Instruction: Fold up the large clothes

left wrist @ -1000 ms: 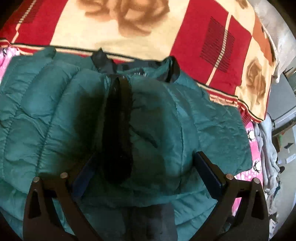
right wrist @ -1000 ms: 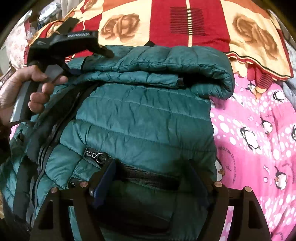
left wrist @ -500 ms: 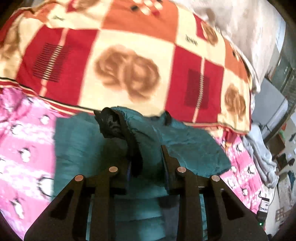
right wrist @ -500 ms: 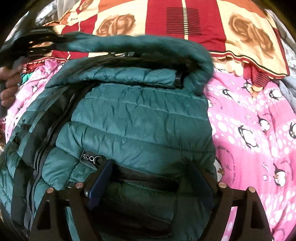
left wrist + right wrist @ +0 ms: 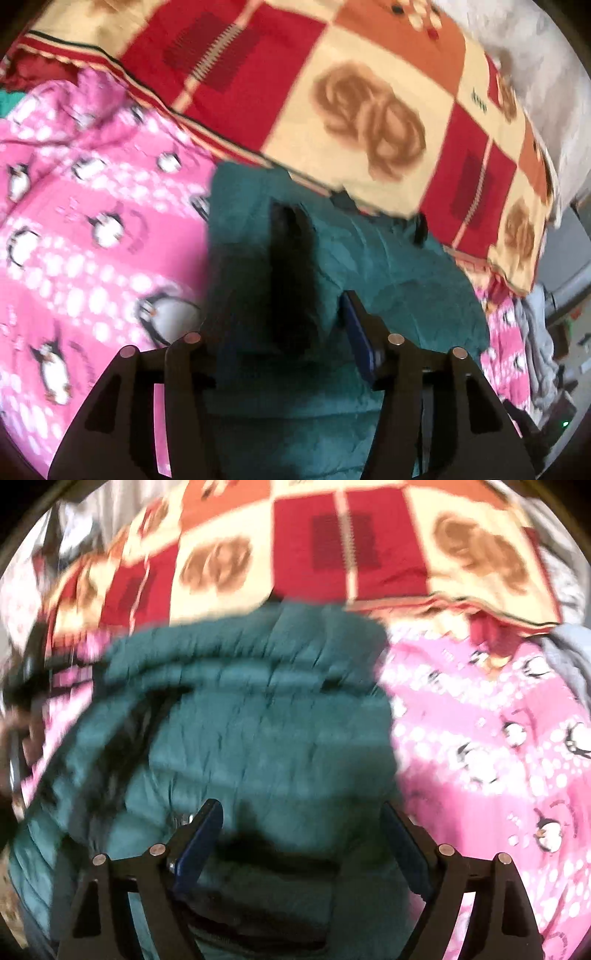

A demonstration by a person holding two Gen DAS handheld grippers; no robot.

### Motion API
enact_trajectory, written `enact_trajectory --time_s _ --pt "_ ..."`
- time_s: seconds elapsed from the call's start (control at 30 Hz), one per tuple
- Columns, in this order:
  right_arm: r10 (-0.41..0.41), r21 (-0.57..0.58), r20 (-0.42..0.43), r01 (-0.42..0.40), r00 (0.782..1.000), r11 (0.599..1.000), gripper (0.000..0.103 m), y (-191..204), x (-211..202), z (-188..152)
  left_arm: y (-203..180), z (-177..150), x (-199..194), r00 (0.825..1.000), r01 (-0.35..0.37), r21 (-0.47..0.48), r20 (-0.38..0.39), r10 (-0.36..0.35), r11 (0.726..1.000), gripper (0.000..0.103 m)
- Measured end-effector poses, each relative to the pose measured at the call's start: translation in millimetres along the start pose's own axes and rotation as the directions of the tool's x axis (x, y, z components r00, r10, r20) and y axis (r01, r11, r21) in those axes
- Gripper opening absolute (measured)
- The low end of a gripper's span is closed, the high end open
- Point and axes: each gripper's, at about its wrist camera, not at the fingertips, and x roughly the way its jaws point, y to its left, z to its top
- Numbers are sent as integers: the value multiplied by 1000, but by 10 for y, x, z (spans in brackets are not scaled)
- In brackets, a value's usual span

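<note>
A teal quilted jacket [image 5: 388, 266] lies folded on the bed. In the left wrist view a raised fold of it with a dark trim strip [image 5: 291, 266] stands between the fingers of my left gripper [image 5: 284, 314]. Those jaws are opening; the right blue pad [image 5: 356, 332] stands just off the fabric and the left pad is hidden behind the fold. In the right wrist view, which is blurred, my right gripper [image 5: 303, 806] stands wide open astride the jacket's [image 5: 280, 716] near hem, its pads apart from the cloth.
A red, cream and orange rose-patterned blanket [image 5: 369, 110] covers the far side of the bed. A pink penguin sheet [image 5: 74, 240] lies to the left, and to the right [image 5: 498, 738] in the right wrist view. Grey clothes [image 5: 535, 325] are heaped at the right edge.
My left gripper closed on the jacket's trimmed edge, carried it across so the pink sheet shows on the left, then widened its jaws. The right gripper rose slightly, still open.
</note>
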Motion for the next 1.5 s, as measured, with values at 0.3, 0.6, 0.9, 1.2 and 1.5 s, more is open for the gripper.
enact_trajectory --time_s 0.3,0.6,0.9,1.2,1.5 --pt "-46 203 197 5 979 979 51 -435 125 860 -411 330 -55 987 -72 25 145 68 997 53" --pt "44 129 62 -52 997 990 44 -91 1173 1261 -446 145 830 956 -292 154 25 292 944 56" --pt "127 143 -74 -116 989 983 44 -183 1449 1184 -311 -70 848 966 -254 150 90 243 955 58" --pt "36 193 105 -55 994 980 44 -243 1466 1548 -290 -79 851 971 -227 135 105 214 964 58" --pt "15 176 -38 -8 999 984 47 -270 1830 1395 -315 -68 873 972 -226 145 104 212 963 61"
